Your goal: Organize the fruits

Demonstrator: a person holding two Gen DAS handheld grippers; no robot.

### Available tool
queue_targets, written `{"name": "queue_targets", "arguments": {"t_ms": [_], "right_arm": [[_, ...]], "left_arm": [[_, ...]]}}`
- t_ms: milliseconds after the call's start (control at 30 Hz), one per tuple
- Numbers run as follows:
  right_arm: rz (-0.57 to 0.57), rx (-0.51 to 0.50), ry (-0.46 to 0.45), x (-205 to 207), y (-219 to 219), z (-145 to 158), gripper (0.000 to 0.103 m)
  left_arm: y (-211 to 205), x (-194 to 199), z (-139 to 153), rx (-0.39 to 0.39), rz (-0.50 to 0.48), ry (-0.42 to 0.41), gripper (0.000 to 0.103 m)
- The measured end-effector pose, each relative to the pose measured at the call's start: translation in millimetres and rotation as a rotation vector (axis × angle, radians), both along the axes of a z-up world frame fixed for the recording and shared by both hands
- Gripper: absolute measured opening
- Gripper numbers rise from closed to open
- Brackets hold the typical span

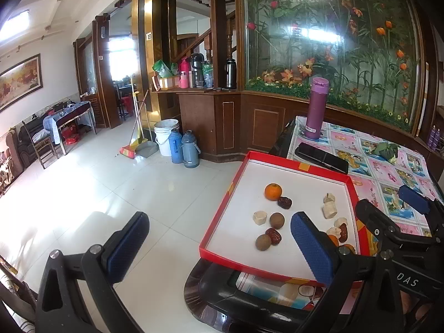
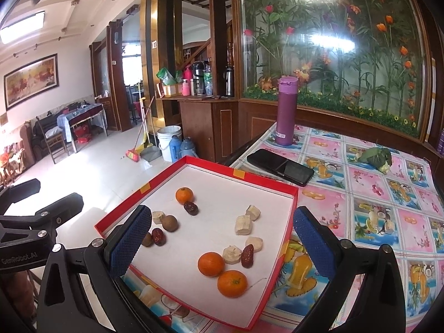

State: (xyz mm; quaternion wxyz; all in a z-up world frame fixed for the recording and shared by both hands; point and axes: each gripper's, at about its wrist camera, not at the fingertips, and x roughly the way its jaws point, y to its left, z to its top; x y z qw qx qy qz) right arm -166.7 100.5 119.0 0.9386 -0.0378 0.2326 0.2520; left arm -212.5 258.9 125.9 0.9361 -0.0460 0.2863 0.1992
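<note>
Here, right gripper [image 2: 222, 238] spread wide, empty, hovering over the near edge of the red tray [image 2: 288, 213]. Left gripper [image 1: 219, 245] likewise wide and empty, off the tray's left side, one finger over the floor. In the tray, loose: two oranges [image 2: 211, 263] touching at the near end, a third orange [image 2: 184, 195] farther back beside a dark date [image 2: 191, 208]; pale chunks and brown round fruits scattered between. Beyond the tray on the tabletop [image 2: 374, 194]: a black phone [image 2: 280, 169], a purple bottle [image 2: 285, 111] upright.

orange [image 1: 333, 240] half hidden behind left tool pad | longan [image 2: 147, 240] partly covered by right tool pad | counter [image 2: 416, 291] cut off at frame edge
</note>
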Motion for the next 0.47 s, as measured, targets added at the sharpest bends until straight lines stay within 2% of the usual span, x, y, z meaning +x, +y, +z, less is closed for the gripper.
{"name": "queue_targets", "arguments": {"t_ms": [467], "right_arm": [[-0.013, 0.012, 0.027, 17, 3, -5, 0.102]], "left_arm": [[4, 18, -6, -0.010, -0.010, 0.008, 0.103]]}}
